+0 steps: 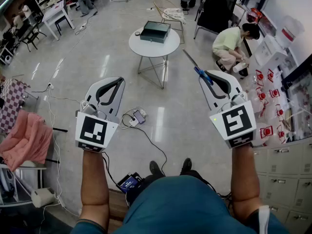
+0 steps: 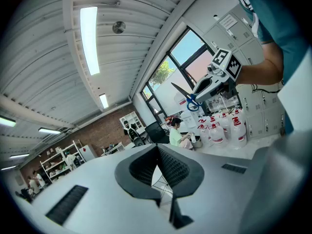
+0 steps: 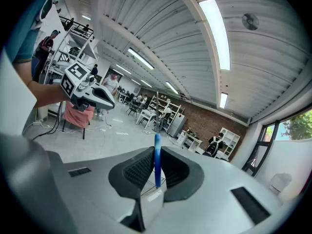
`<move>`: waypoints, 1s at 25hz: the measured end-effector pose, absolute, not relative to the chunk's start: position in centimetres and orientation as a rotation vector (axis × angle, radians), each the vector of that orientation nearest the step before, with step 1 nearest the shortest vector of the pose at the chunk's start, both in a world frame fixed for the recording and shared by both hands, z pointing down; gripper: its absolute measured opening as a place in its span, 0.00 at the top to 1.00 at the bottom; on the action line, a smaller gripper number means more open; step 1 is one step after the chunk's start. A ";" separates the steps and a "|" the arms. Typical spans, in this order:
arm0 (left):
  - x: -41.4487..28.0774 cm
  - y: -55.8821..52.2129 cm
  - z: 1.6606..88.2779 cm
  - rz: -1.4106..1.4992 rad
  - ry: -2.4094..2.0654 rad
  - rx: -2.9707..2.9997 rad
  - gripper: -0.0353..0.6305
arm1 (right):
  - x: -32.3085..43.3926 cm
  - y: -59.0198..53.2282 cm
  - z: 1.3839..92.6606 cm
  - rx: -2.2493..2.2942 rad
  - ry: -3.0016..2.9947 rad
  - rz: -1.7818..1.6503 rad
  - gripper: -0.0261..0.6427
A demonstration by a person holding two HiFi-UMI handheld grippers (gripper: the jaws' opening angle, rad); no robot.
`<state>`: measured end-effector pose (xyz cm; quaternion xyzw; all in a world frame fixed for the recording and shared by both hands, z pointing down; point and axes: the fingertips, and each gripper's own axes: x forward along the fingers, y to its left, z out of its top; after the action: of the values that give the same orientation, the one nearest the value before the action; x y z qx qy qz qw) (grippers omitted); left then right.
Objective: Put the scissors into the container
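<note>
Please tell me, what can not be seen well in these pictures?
- Container, head view: too far and small to tell whether it is open.
- Scissors, right gripper view: held edge-on in the right gripper; only a blue sliver shows.
- Bottles near the cabinets, head view: labels too small to read.

Bright ceiling tubes [image 2: 89,38], fisheye-warped edges.

I could read no word, number or brand anywhere. The white cube [image 1: 96,130] on the left gripper [image 1: 113,82] and the one on the right gripper [image 1: 208,80] bore only black square code patterns, and the red labels on the clear plastic jugs [image 1: 266,131] were too small to make out.
</note>
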<state>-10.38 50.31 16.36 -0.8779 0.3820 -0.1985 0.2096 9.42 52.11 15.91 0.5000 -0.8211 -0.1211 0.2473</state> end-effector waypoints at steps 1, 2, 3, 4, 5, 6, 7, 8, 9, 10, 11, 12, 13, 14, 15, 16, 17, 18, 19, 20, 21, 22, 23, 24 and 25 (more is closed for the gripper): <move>-10.7 50.3 16.3 -0.554 1.060 -2.441 0.92 | 9.2 52.1 15.8 1.362 -2.239 -0.329 0.88; -10.9 50.2 16.3 -0.556 1.058 -2.441 0.92 | 8.9 52.1 15.7 1.361 -2.241 -0.328 0.88; -11.2 50.2 16.3 -0.557 1.055 -2.442 0.92 | 8.6 52.1 15.6 1.360 -2.244 -0.327 0.88; -11.4 50.2 16.4 -0.557 1.053 -2.443 0.92 | 8.3 52.1 15.5 1.361 -2.247 -0.324 0.88; -11.6 50.2 16.5 -0.556 1.049 -2.445 0.92 | 8.1 52.2 15.5 1.362 -2.248 -0.322 0.88; -11.8 50.2 16.5 -0.555 1.046 -2.446 0.92 | 7.8 52.2 15.5 1.363 -2.248 -0.321 0.88; -12.1 50.1 16.6 -0.554 1.042 -2.447 0.92 | 7.6 52.2 15.6 1.363 -2.246 -0.320 0.88; -12.4 50.2 16.6 -0.552 1.040 -2.448 0.92 | 7.3 52.2 15.7 1.363 -2.244 -0.318 0.88; -12.7 50.1 16.7 -0.549 1.038 -2.449 0.92 | 7.0 52.2 15.8 1.364 -2.243 -0.316 0.88; -13.0 50.1 16.7 -0.546 1.036 -2.450 0.92 | 6.6 52.2 15.9 1.366 -2.242 -0.313 0.88; -13.3 50.1 16.8 -0.543 1.033 -2.452 0.92 | 6.3 52.2 15.9 1.369 -2.242 -0.311 0.88; -13.6 50.0 16.9 -0.542 1.030 -2.454 0.92 | 6.0 52.1 15.9 1.373 -2.243 -0.310 0.88; -13.9 49.8 17.0 -0.542 1.026 -2.456 0.92 | 5.7 52.0 15.9 1.376 -2.242 -0.309 0.88; -14.2 49.7 17.1 -0.542 1.022 -2.459 0.92 | 5.3 51.9 15.9 1.379 -2.243 -0.306 0.88; -14.5 49.7 17.2 -0.541 1.018 -2.461 0.92 | 5.0 51.8 15.8 1.382 -2.244 -0.303 0.88; -14.9 49.6 17.2 -0.539 1.015 -2.463 0.92 | 4.6 51.8 15.8 1.385 -2.247 -0.300 0.88; -15.2 49.5 17.3 -0.536 1.014 -2.465 0.92 | 4.2 51.7 15.8 1.389 -2.251 -0.298 0.88; -15.5 49.5 17.3 -0.533 1.013 -2.466 0.92 | 3.9 51.7 15.8 1.392 -2.257 -0.295 0.88; -15.8 49.4 17.4 -0.529 1.012 -2.468 0.92 | 3.7 51.7 15.8 1.395 -2.263 -0.290 0.88; -16.0 49.4 17.3 -0.525 1.010 -2.469 0.92 | 3.4 51.7 15.8 1.396 -2.271 -0.283 0.88; -16.3 49.3 17.3 -0.520 1.008 -2.470 0.92 | 3.0 51.8 15.8 1.395 -2.279 -0.277 0.88; -16.6 49.3 17.3 -0.516 1.006 -2.472 0.92 | 2.6 51.7 15.7 1.394 -2.284 -0.273 0.88; -16.9 49.2 17.2 -0.513 1.002 -2.474 0.92 | 2.2 51.7 15.6 1.394 -2.286 -0.271 0.88; -17.1 49.2 17.2 -0.511 0.997 -2.475 0.92 | 1.8 51.6 15.5 1.395 -2.285 -0.270 0.88; -17.4 49.1 17.2 -0.510 0.992 -2.477 0.92 | 1.5 51.5 15.3 1.398 -2.284 -0.270 0.88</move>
<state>-17.35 49.12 17.24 -0.8912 0.3570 -0.1837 0.2110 1.55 51.53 15.32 0.5063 -0.8273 -0.0977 0.2229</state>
